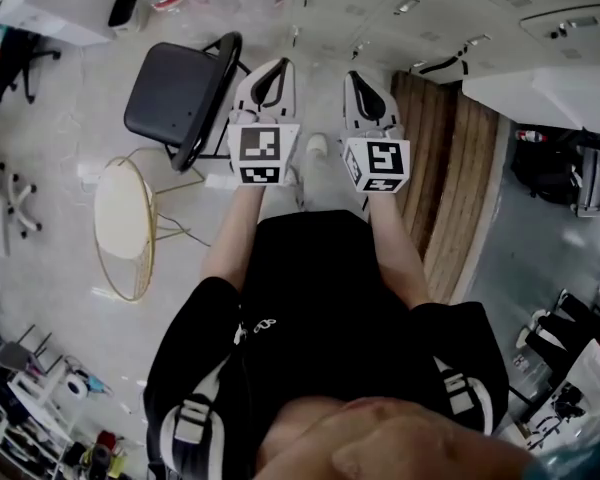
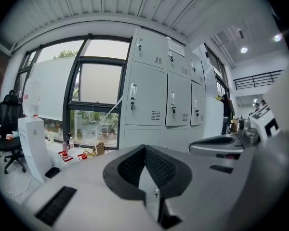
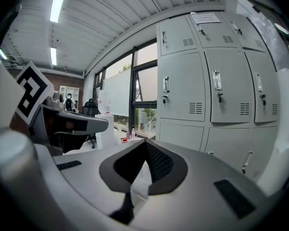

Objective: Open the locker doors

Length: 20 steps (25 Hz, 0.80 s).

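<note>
The left gripper (image 2: 144, 148) and right gripper (image 3: 145, 143) sit side by side, each with its jaws pressed together on nothing. The grey lockers (image 3: 183, 85) stand farther ahead, untouched, their facing doors closed.

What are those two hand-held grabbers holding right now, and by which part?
Nothing. The left gripper and the right gripper both have their jaws shut, with nothing between them; the locker doors ahead are closed and untouched.

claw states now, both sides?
Left claw: closed, holding nothing.
Right claw: closed, holding nothing.
</note>
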Motion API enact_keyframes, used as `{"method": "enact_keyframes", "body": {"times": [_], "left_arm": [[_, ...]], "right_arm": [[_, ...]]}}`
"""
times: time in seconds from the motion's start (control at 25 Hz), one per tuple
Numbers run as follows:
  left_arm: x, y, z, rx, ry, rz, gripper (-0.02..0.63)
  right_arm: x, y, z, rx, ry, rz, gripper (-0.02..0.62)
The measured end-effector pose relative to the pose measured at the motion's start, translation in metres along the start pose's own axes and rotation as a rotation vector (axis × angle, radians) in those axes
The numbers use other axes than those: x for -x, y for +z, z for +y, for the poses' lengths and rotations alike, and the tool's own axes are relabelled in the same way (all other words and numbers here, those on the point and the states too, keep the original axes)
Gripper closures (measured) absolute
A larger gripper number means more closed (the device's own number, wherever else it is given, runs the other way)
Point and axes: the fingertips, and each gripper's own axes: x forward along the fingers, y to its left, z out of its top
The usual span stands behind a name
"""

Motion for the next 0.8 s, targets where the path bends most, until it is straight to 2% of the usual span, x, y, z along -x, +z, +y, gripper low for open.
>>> {"method": "enact_keyframes", "body": {"times": [0.32,0.48,0.8], "left_arm": [[-0.037,-0.006,0.019,0.038,0.038,0.016,0.595],[-0.064,-0.023,0.033,0.059,0.05,0.056,0.595],[-0.134,-0.059,0.053,0.063,0.013,0.128,0.595]], "right_arm": [[-0.024,-0.02,-0.016,0.002,-0.004,0.04,0.58],[-0.058,-0.025,-0.027,0.004,0.01,0.066,0.58],[-0.137,-0.05,-0.048,-0.023,0.046,0.097,0.58]]}}
